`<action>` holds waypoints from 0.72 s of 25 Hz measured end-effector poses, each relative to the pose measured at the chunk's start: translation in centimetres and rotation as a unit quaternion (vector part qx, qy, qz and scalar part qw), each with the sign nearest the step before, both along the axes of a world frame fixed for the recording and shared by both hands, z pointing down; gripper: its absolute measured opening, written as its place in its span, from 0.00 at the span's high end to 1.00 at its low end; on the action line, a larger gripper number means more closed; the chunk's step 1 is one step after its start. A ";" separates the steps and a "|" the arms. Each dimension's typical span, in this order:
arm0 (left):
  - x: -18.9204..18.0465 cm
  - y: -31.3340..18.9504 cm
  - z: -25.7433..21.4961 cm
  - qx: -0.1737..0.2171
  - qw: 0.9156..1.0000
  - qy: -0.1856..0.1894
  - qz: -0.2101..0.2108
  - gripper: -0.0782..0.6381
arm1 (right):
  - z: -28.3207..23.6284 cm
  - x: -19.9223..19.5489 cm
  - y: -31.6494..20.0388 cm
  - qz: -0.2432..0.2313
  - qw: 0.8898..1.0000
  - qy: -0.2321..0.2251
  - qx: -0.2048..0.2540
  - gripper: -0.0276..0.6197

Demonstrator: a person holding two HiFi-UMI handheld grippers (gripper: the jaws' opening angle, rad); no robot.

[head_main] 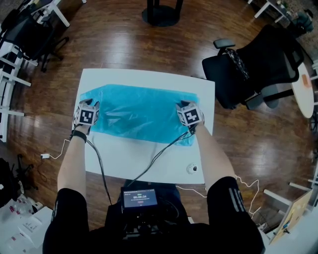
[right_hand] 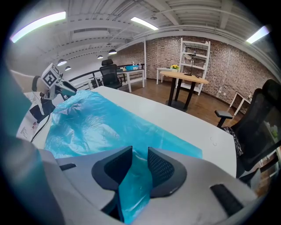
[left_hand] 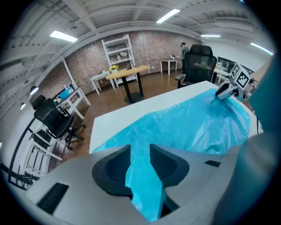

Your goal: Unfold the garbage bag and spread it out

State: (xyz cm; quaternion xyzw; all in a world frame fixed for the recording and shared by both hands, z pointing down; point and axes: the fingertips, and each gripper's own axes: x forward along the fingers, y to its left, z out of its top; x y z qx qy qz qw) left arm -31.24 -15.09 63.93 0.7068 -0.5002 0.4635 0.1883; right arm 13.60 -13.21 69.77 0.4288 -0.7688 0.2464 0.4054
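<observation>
A thin blue garbage bag point(head_main: 141, 111) lies stretched wide across the white table point(head_main: 149, 158). My left gripper point(head_main: 88, 105) is shut on the bag's left end, and a strip of blue film point(left_hand: 140, 176) runs between its dark pads. At the bag's right end my right gripper point(head_main: 186, 106) is shut on the plastic too, a fold of the bag point(right_hand: 134, 184) pinched between its pads. The sheet point(left_hand: 184, 125) sags loosely between the two grippers and looks crinkled point(right_hand: 92, 123).
A small round white object point(head_main: 192, 168) sits near the table's front right corner. A black office chair point(head_main: 258, 67) stands to the right of the table and a round stool base point(head_main: 161, 12) beyond it. Cables point(head_main: 164, 149) trail off the near edge.
</observation>
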 end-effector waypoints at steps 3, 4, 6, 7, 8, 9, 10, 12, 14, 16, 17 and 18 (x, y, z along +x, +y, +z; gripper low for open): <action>-0.6 -1.6 0.7 -0.015 1.000 0.003 -0.018 0.69 | -0.8 -0.8 -0.1 0.000 1.000 -0.010 0.007 0.73; -0.8 -2.0 1.1 -0.023 0.999 0.003 -0.022 0.69 | -0.8 -0.9 -0.1 -0.001 1.000 -0.010 0.009 0.73; -1.0 -2.4 2.0 -0.038 0.999 -0.004 -0.026 0.69 | -0.9 -1.1 -0.2 -0.003 1.000 -0.010 0.011 0.73; -1.0 -2.5 2.5 -0.045 0.999 -0.008 -0.025 0.69 | -1.0 -1.1 -0.2 -0.004 1.000 -0.012 0.011 0.73; -0.9 -2.6 2.9 -0.051 0.998 -0.012 -0.025 0.69 | -1.0 -1.1 -0.2 -0.005 1.000 -0.014 0.011 0.73; -0.8 -2.6 3.4 -0.057 0.998 -0.015 -0.024 0.69 | -1.0 -1.1 -0.2 -0.007 1.000 -0.015 0.010 0.73; -0.7 -2.6 3.8 -0.060 0.998 -0.016 -0.025 0.69 | -1.0 -1.1 -0.1 -0.008 1.000 -0.015 0.009 0.73; -0.5 -2.7 4.3 -0.062 0.998 -0.013 -0.028 0.69 | -1.0 -1.0 -0.1 -0.011 1.000 -0.012 0.009 0.73; -0.2 -3.0 4.3 -0.062 0.998 -0.009 -0.031 0.69 | -1.0 -0.8 -0.1 -0.017 1.000 -0.007 0.011 0.73; 0.0 -3.4 4.4 -0.061 0.998 -0.009 -0.027 0.69 | -1.0 -0.5 -0.2 -0.019 1.000 -0.004 0.016 0.73; 0.1 -3.6 4.4 -0.060 0.998 -0.009 -0.026 0.69 | -1.0 -0.3 -0.4 -0.018 1.000 -0.005 0.018 0.73; 0.2 -3.8 4.4 -0.060 0.998 -0.009 -0.025 0.69 | -1.0 -0.2 -0.6 -0.016 1.000 -0.005 0.020 0.73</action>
